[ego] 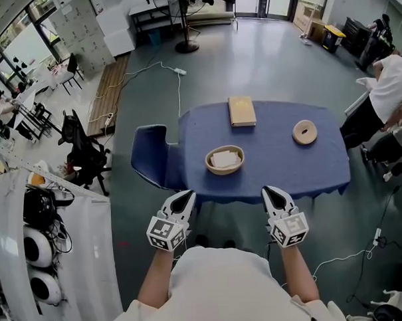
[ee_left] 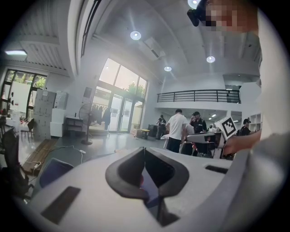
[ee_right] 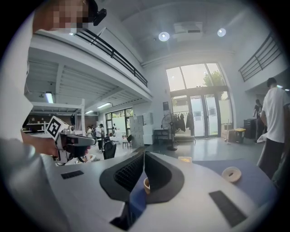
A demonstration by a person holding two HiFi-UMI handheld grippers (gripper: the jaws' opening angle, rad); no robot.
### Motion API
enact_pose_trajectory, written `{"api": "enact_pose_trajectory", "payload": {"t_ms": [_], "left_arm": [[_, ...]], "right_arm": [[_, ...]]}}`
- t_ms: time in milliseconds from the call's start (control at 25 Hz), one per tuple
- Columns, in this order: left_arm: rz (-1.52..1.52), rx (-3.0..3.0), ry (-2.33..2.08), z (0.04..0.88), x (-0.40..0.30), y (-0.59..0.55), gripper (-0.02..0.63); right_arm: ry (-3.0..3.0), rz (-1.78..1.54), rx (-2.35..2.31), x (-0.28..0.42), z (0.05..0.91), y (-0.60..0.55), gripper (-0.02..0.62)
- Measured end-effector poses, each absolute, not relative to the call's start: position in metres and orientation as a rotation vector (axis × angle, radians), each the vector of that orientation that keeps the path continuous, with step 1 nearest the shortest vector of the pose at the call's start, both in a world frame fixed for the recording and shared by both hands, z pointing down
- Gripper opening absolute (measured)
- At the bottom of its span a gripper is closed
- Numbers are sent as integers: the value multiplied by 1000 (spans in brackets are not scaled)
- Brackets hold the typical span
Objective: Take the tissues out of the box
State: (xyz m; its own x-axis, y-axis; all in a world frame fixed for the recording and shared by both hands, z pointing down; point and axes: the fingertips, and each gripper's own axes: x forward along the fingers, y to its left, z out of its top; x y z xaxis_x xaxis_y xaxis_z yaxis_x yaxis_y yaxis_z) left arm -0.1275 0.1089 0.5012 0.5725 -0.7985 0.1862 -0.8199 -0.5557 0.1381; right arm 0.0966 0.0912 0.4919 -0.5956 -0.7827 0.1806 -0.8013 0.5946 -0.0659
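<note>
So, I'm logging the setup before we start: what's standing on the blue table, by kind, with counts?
Tan box: 1
Woven basket: 1
Pale ring: 1
Total: 3

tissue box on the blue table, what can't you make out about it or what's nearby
- Tissue box: head view, too small to show its opening or any tissue.
- Basket contents: white, too small to identify.
- Left gripper view: the left gripper hides nearly all the table.
</note>
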Motion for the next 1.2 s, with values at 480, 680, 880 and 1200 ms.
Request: {"api": "enact_pose_trajectory", "payload": {"t_ms": [480, 680, 880, 1200], "left_arm": [[137, 2542, -1412, 505, -113, 124, 72], [128, 2534, -1429, 507, -105, 128, 72], [144, 2536, -1427, 511, -97, 132, 71], [152, 2510, -1431, 519, -90, 118, 61]], "right_arm": [[-2693, 229, 1259, 111, 501, 99, 35], [-2699, 225, 1237, 119, 506, 101, 34], [-2696, 232, 1228, 127, 511, 104, 35], [-2689, 271, 1236, 134, 520, 92, 34]]}}
